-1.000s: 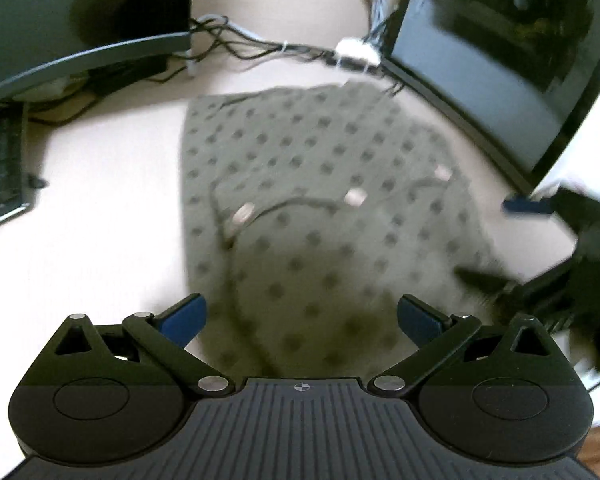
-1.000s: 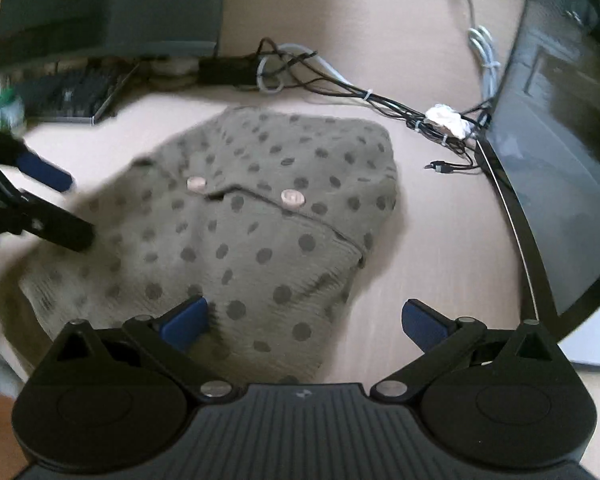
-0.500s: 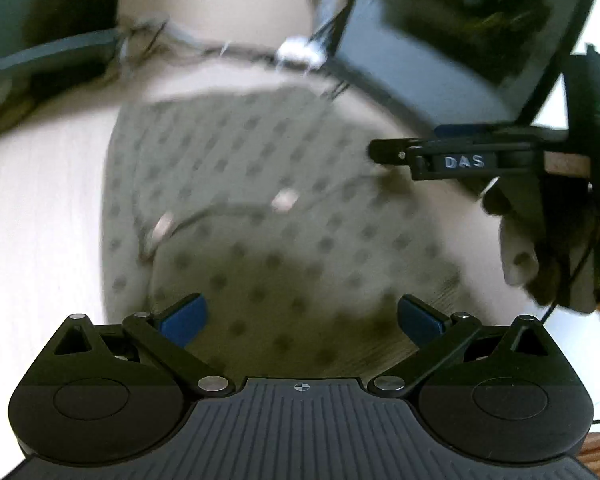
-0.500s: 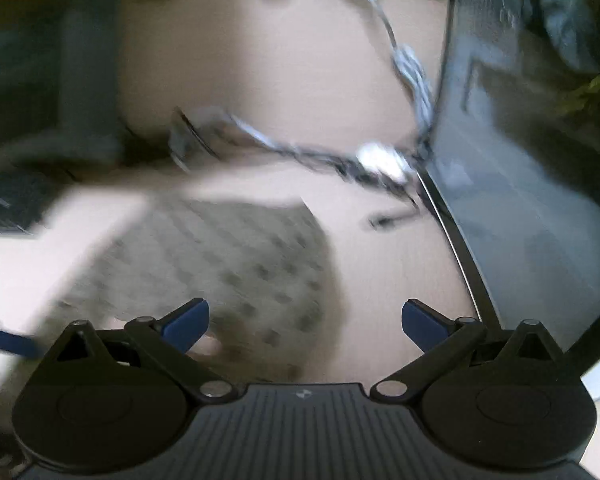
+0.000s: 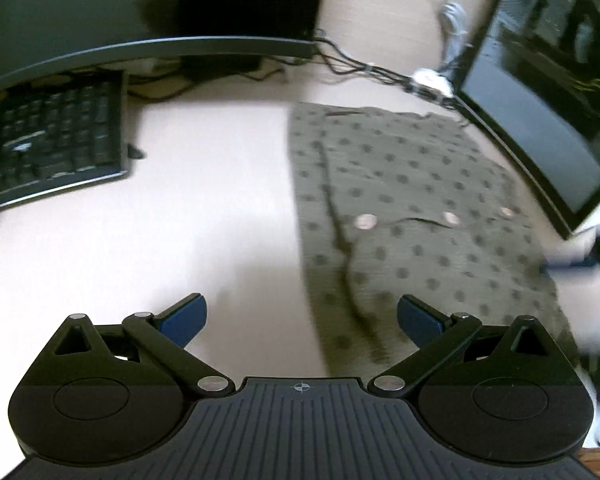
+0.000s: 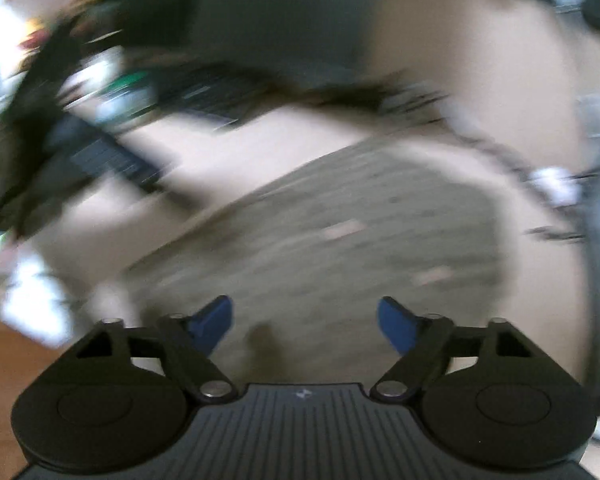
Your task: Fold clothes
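A: Left tongs [image 5: 302, 314] at the near edge, blue pads spread wide, gripping nothing; one pad above bare worktop [image 5: 180, 248], the other above cloth.

B: And the right tongs [image 6: 304, 320]?

A: Also gaping, though narrower, having just been closing. Nothing pinched between them; cloth merely underneath. Heavily blurred in the right wrist view, so exact contact impossible to tell.

B: Location of the garment?

A: Olive polka-dot cardigan [image 5: 412, 208], lying flat on the pale worktop, partly folded, just beyond both tongs and stretching back toward the cables [image 5: 364, 70].

B: Likely trouble?

A: Judging only: closing while swinging this fast could catch a single layer or miss the hem, dragging the fold askew. Could also snag a button. Farther back, cloth pushed too far might bunch against the cables or bump the right monitor [image 5: 548, 92].

B: Counts, near to far?

A: Two tongs. One cardigan. Three pale buttons [image 5: 366, 222] visible in the left wrist view. One keyboard [image 5: 48, 140] at left. Two monitors, left monitor [image 5: 140, 12] and right. One tangle of cables, strands too blurred to count.
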